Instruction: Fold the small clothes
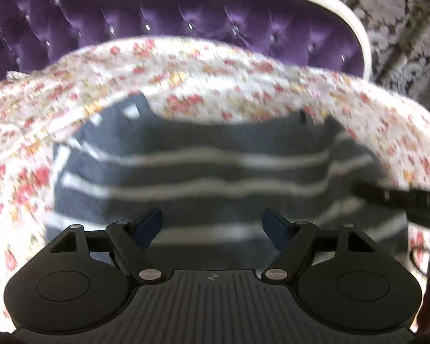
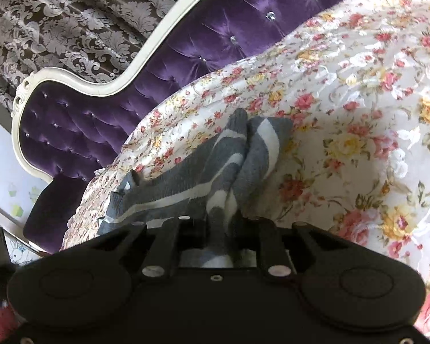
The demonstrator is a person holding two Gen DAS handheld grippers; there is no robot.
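A small grey garment with white stripes point(image 1: 209, 172) lies on a floral bedspread point(image 1: 20, 132). My left gripper point(image 1: 212, 226) is open and empty, low over the garment's near part. In the right wrist view my right gripper point(image 2: 222, 229) is shut on a bunched edge of the striped garment point(image 2: 229, 160) and holds it up off the floral bedspread point(image 2: 358, 114). The right gripper's dark body also shows in the left wrist view point(image 1: 410, 200), at the garment's right side. The left wrist view is blurred.
A purple tufted headboard point(image 1: 157, 17) with a white curved frame point(image 2: 106, 86) stands behind the bed. Patterned grey curtains point(image 2: 57, 23) hang behind it. The bedspread reaches out to the right of the garment.
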